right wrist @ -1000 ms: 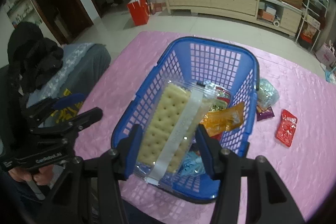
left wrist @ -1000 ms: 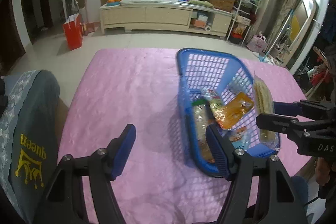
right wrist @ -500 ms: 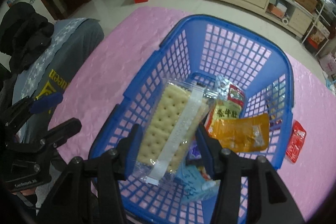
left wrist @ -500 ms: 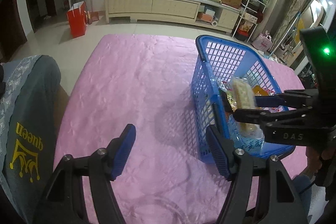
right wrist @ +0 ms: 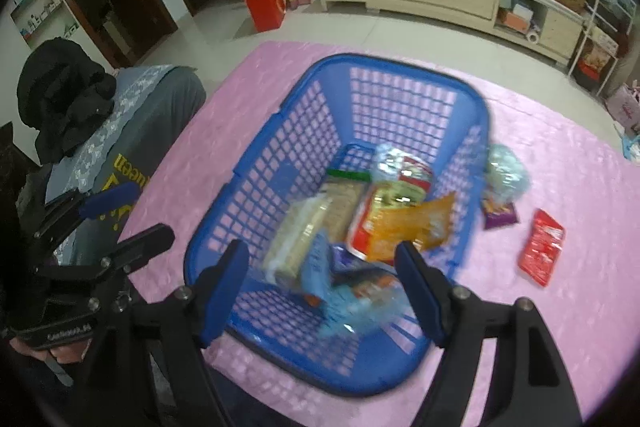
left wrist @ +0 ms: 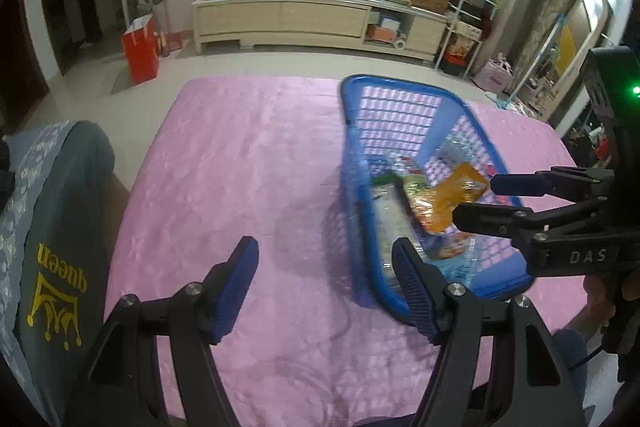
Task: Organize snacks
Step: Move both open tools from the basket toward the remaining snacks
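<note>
a: right gripper (right wrist: pixel 322 281)?
b: jaws have just been opening, now wide, pads touch nothing. cracker pack (right wrist: pixel 308 235) lies loose in the basket (right wrist: pixel 256 195), blurred, below and between the fingers.
a: left gripper (left wrist: pixel 324 285)?
b: open, empty, over bare pink cloth (left wrist: pixel 240 167), just left of the basket.
a: rest in basket?
b: orange pouch (right wrist: pixel 412 227), red-green pack (right wrist: pixel 404 175), blue pack (right wrist: pixel 356 295).
a: outside?
b: on the cloth right of the basket: clear bag (right wrist: pixel 506 173), purple pack (right wrist: pixel 500 215), red pack (right wrist: pixel 542 247).
</note>
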`<state>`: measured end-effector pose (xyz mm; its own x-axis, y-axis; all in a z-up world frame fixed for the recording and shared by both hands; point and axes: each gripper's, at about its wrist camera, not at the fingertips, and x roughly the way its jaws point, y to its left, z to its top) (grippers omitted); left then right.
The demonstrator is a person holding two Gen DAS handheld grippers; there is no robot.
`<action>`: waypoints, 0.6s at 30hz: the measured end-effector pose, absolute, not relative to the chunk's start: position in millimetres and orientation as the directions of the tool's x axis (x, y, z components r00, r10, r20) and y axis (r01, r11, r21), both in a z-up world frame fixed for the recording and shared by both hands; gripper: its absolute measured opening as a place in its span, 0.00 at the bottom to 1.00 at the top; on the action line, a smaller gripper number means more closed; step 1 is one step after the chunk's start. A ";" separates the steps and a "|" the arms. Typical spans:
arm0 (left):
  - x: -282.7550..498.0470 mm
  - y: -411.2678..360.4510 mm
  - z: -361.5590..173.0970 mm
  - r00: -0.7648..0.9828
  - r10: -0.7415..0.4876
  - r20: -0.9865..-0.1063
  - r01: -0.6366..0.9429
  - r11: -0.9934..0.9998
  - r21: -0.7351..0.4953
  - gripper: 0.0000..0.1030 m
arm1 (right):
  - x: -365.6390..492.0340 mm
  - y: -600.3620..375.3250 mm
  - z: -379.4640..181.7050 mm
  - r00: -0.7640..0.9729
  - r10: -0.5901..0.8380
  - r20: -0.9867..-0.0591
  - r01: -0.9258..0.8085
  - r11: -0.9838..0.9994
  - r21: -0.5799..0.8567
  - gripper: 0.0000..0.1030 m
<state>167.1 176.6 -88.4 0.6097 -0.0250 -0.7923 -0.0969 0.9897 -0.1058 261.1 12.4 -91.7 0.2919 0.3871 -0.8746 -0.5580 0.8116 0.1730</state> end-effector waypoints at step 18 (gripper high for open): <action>215.0 37.9 -60.3 0.612 -0.121 -0.781 0.093 0.992 -0.081 0.65 | 276.2 -153.1 -53.7 0.428 0.327 -0.842 -0.350 0.919 0.179 0.77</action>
